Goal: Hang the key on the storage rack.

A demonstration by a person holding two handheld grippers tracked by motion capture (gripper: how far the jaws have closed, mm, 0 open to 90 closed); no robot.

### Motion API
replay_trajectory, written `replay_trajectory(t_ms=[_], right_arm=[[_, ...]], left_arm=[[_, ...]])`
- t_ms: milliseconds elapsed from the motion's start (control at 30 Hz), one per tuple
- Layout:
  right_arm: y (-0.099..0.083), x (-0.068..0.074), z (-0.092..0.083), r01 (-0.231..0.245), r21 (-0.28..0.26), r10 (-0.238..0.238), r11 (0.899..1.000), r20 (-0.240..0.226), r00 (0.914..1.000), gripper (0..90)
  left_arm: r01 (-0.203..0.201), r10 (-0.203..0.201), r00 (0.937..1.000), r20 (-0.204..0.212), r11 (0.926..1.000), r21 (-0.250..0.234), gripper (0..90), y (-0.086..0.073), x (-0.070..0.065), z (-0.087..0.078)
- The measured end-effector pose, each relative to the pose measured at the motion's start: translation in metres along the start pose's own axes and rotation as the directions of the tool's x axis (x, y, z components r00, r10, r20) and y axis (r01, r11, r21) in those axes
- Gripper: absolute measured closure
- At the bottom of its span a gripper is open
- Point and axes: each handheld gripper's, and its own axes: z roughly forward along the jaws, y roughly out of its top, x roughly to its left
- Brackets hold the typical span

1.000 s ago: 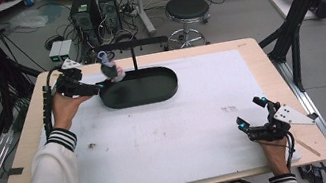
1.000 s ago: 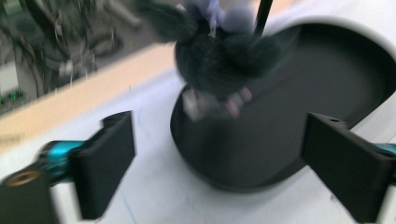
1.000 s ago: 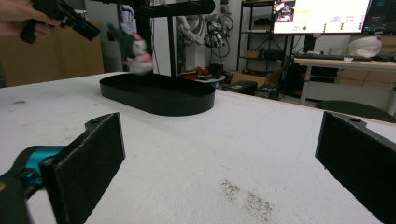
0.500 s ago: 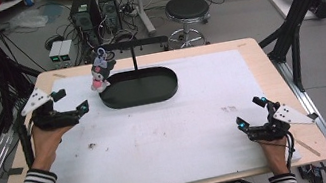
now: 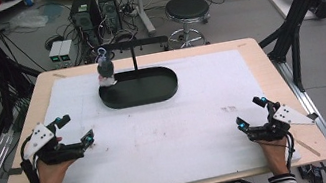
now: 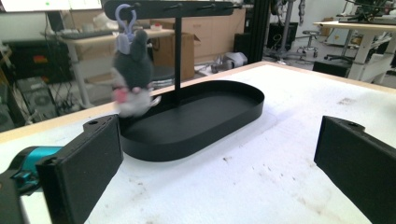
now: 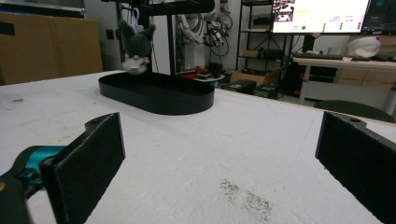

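Now the plush toy (image 5: pixel 106 73) hangs from the rack (image 5: pixel 131 44), both grippers released: left gripper (image 5: pixel 75 129), right gripper (image 5: pixel 250 113).

Grey plush toy (image 5: pixel 106 71), black tray (image 5: pixel 151 93), white mat (image 5: pixel 183 128).

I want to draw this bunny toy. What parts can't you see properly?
- Bunny toy face: blurred in the left gripper view, tiny in the high view.
- Its clip on the rack: the hook itself is too small to see.
- Rack top: cut off by the right gripper view's upper edge.
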Motion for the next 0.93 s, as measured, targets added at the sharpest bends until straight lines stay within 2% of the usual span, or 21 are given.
replay_trajectory(t_ms=[167, 333, 500, 567, 600, 667, 933], right_arm=[[0.0, 0.0, 0.0, -0.001, 0.001, 0.001, 1.0, -0.001, 1.0, 0.4], [0.0, -0.001, 0.0, 0.01, -0.006, -0.01, 1.0, 0.002, 1.0, 0.3], [0.0, -0.001, 0.0, 0.009, -0.004, -0.009, 1.0, 0.002, 1.0, 0.4], [0.0, -0.001, 0.0, 0.009, -0.005, -0.009, 1.0, 0.001, 1.0, 0.4], [0.0, -0.001, 0.0, 0.009, -0.004, -0.009, 1.0, 0.0, 1.0, 0.3], [0.0, -0.001, 0.0, 0.005, -0.004, -0.005, 1.0, -0.003, 1.0, 0.4], [0.0, -0.001, 0.0, 0.01, -0.005, -0.01, 1.0, 0.001, 1.0, 0.3]], left_arm=[[0.026, -0.026, 0.9997, -0.004, 0.9992, -0.032, 1.7, -0.014, -0.003, -0.008], [0.03, -0.03, 0.9995, 0.007, 0.998, -0.056, 1.7, -0.027, -0.006, -0.015], [0.017, -0.017, 0.9999, -0.003, 0.9989, -0.044, 1.7, -0.038, -0.009, -0.017], [0.032, -0.033, 0.9995, -0.005, 0.9988, -0.038, 1.7, -0.046, -0.009, -0.016], [0.038, -0.038, 0.9992, -0.012, 0.9991, -0.019, 1.7, -0.05, -0.009, -0.015], [0.026, -0.029, 0.9987, -0.043, 0.9983, -0.053, 1.7, -0.051, -0.012, -0.018], [0.036, -0.039, 0.9979, -0.052, 0.9979, -0.054, 1.7, -0.051, -0.011, -0.018]])
